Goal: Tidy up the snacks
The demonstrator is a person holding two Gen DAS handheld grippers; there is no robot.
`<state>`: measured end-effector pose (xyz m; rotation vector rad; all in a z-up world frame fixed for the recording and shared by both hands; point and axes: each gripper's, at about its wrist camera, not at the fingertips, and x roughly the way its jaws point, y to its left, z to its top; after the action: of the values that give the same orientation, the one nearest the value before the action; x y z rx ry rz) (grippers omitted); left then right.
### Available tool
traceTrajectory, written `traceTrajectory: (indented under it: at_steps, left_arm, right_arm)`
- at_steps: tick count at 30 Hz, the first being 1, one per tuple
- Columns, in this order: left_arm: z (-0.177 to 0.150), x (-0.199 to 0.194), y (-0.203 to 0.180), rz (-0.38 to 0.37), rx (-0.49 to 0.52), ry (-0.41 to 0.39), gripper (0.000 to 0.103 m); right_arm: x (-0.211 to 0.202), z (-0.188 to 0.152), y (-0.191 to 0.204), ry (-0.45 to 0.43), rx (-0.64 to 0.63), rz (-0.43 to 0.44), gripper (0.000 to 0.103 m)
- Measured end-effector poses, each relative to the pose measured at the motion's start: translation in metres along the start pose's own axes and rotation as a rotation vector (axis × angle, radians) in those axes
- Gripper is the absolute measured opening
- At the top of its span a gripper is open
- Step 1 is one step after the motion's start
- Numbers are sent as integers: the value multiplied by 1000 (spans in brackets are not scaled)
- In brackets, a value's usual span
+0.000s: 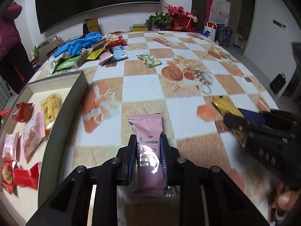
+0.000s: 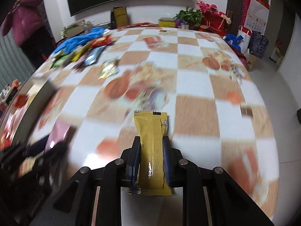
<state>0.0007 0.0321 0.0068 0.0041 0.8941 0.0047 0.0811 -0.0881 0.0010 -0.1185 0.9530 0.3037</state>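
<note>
My left gripper is shut on a pink snack packet, held above the checkered table. My right gripper is shut on a gold snack packet; it also shows in the left wrist view at the right, with its gold packet sticking out. A grey-rimmed box at the left holds several pink, red and yellow snacks. A pile of loose snacks lies at the far left of the table, with a flowered packet apart from it.
Blue gloves lie on the snack pile. Plants, flowers and boxes stand past the table's far edge. A person in a purple jacket stands at the far left. Bags sit on the floor at right.
</note>
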Motion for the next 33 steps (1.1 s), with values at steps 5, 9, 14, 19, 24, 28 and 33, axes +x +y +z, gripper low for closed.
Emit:
traceTrajectory:
  at_steps: [5,9,14,19,24,28,33]
  left_arm:
    - [-10,-8,10,-3,-27,2,26]
    - [-10,-9,8,7,-20,1,26]
    - [-10,-9,8,8,-19,1,26]
    - [-10,-9,8,8,-19,1,26]
    - [-10,-9,8,7,-20,1,26]
    - [-10,-9,8,8,-20,1,26]
    - [-10,-9,8,8,-19,1,26]
  right_arm:
    - [-24,-40,30,-36,-70,-12,24]
    - [-29,-52,40,-56,-91,-11,24]
    - [-30,-53,39,-58,-87,3,24]
    - [-30,-54,41,-60,-100,-16,24]
    - [-30,-54,39,-59,-102,14,24]
    - [-29,-55,43,-60,-123,0,24]
    - [-29,-55,40,-58,-110,39,24]
